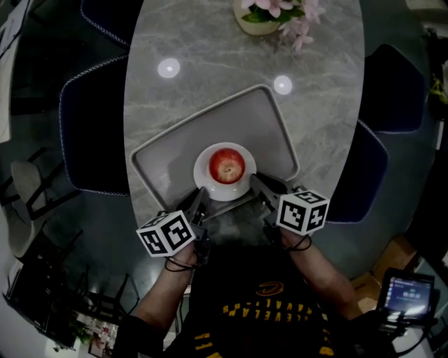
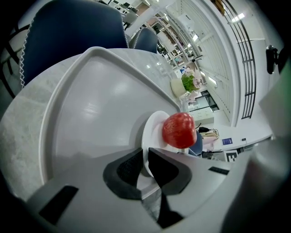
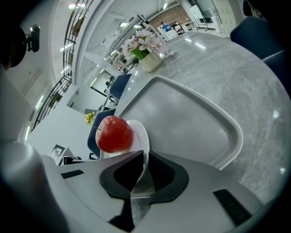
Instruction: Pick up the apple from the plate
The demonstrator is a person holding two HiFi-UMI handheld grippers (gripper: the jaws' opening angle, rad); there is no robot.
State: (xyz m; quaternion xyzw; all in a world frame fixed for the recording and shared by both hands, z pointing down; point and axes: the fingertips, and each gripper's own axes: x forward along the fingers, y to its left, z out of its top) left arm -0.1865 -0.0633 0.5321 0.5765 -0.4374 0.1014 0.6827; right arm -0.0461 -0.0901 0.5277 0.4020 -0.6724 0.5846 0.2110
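Note:
A red apple (image 1: 227,166) sits on a small white plate (image 1: 202,175), which rests in a grey tray (image 1: 262,122) on the marble table. My left gripper (image 1: 199,198) is shut on the plate's near left rim, and my right gripper (image 1: 256,183) is shut on its near right rim. In the left gripper view the plate (image 2: 150,132) edge is pinched between the dark pads, with the apple (image 2: 179,130) just beyond. The right gripper view shows the plate (image 3: 141,139) rim clamped the same way, the apple (image 3: 113,134) sitting to the left above the jaws.
A pot of pink flowers (image 1: 269,15) stands at the table's far end. Dark blue chairs (image 1: 91,133) flank the oval table on both sides. The tray's raised rim (image 1: 287,140) surrounds the plate.

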